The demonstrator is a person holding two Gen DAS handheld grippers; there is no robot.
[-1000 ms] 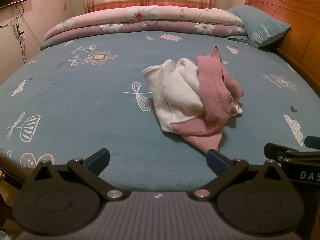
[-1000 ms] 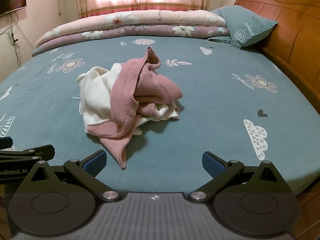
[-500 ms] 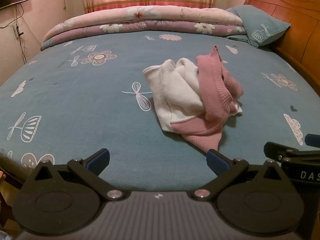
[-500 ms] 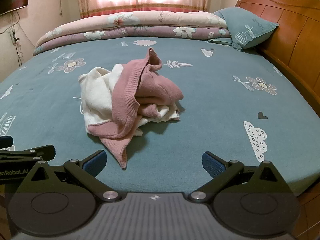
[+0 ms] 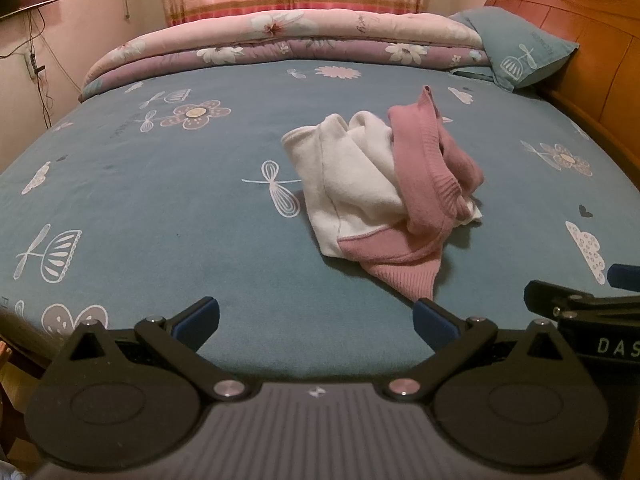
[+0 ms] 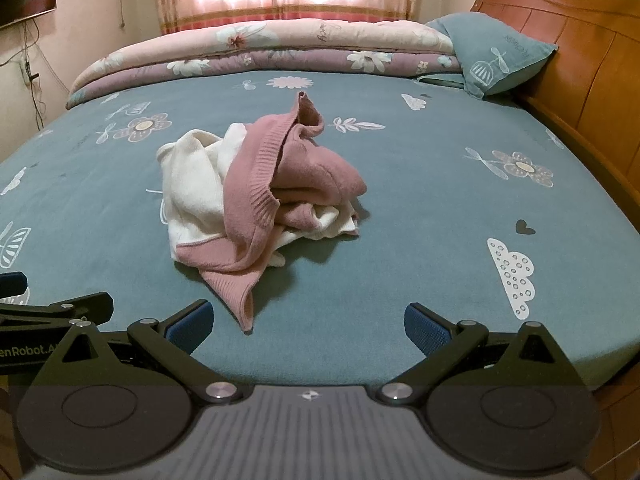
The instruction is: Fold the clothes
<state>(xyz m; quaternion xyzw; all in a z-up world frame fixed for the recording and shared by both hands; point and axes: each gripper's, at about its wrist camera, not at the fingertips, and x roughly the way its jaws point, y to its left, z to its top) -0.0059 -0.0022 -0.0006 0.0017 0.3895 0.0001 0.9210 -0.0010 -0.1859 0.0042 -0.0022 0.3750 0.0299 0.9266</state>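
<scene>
Nothing moved, crumpled sweater (image 5: 384,184) hem pointing toward grippers

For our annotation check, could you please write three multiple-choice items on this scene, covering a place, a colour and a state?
1. Where does the clothing heap lie?
A. on the blue bedsheet
B. on the pillow
C. on the floor

2. Which colours are in the heap?
A. pink and white
B. green and black
C. all yellow

3. How are the left tongs and right tongs?
A. both shut on cloth
B. both open, holding nothing
C. one open, one shut

Answers: 1 A, the heap rests mid-bed; 2 A, pink knit over white fabric; 3 B, their blue pads stand wide apart, short of the heap.
</scene>
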